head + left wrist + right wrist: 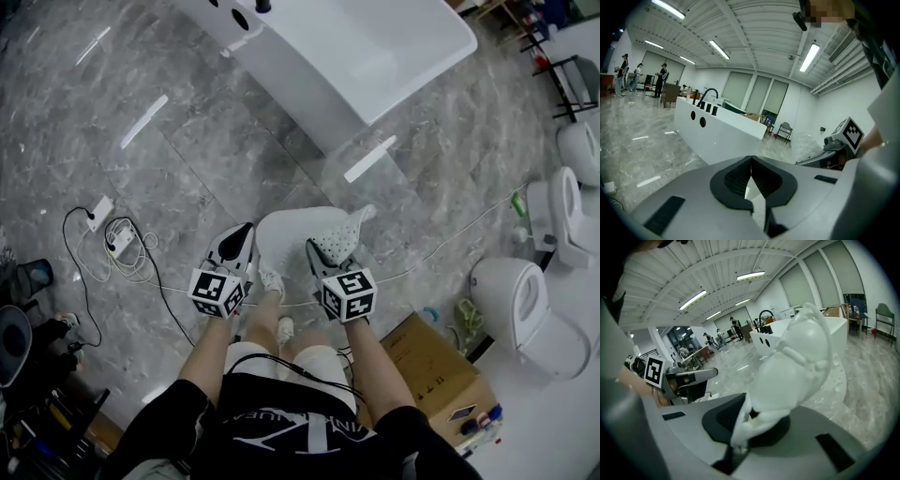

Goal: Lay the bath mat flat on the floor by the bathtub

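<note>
A white bath mat [302,236] with rows of small suckers hangs in the air between my two grippers, above the grey marble floor. My right gripper [322,253] is shut on its near right edge, and the mat [797,366] bulges up bunched from the pads. My left gripper [246,236] is at the mat's left edge. Its pads are closed together with a thin white sliver of mat [751,188] pinched between them. The white bathtub [356,56] stands ahead, past a strip of bare floor, and also shows as the bathtub [717,129] in the left gripper view.
A power strip and cables [117,239] lie on the floor at left. White toilets [530,300] stand at right. A cardboard box [441,370] sits near my right leg. A thin cord [441,246] runs across the floor. People stand far off in the hall.
</note>
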Motion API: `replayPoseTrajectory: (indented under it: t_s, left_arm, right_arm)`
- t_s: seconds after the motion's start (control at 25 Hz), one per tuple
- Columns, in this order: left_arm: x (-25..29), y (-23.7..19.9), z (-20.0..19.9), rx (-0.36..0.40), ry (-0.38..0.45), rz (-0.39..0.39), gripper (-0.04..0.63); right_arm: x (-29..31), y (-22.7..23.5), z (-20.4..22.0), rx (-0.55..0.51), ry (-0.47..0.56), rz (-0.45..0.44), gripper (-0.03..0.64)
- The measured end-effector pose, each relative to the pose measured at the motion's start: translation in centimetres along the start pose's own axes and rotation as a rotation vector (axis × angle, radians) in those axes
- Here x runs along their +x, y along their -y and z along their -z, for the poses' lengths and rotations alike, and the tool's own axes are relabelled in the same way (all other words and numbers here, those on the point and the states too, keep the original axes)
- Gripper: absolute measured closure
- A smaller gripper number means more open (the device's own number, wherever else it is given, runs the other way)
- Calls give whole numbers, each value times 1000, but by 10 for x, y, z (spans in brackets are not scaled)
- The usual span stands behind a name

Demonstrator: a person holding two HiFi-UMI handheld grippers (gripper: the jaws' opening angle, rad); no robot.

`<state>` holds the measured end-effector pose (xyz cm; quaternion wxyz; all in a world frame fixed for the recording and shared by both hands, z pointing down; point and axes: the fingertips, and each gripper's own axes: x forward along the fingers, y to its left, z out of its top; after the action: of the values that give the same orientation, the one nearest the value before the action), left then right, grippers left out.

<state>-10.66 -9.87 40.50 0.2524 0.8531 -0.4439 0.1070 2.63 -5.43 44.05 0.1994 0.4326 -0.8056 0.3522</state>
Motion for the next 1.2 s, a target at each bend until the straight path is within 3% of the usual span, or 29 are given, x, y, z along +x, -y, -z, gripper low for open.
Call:
replayPoseTrajectory:
  t_s: [0.16,0.36,0.52,0.64,0.76,0.88,1.08,1.2]
  left_arm:
    - [22,-26,2,4,21,-28,578]
    - [31,-54,-8,1,84,-95,578]
    - [34,-68,-23,25,139,-166,578]
    - [32,-75,-34,14,182,-224,578]
    - [44,-83,-24,3,205,-240,578]
    - [69,-86,4,6,203,-224,578]
    - [116,-73,64,32,140,-115,578]
    - [132,-73,95,31,94,-85,578]
  right_arm:
    - [65,-9,-24,-80,-25,-104,583]
    - [117,-31,-74,-163,50,-282,583]
    - [133,-32,-104,-105,146,-406,583]
    - [150,-18,-100,-28,176,-448,581]
    - [182,23,-61,62,145,-420,581]
    - [229,86,10,113,29,-345,581]
    - [274,202,116,248,-112,-169,581]
    - [276,244,156,344,-166,-130,581]
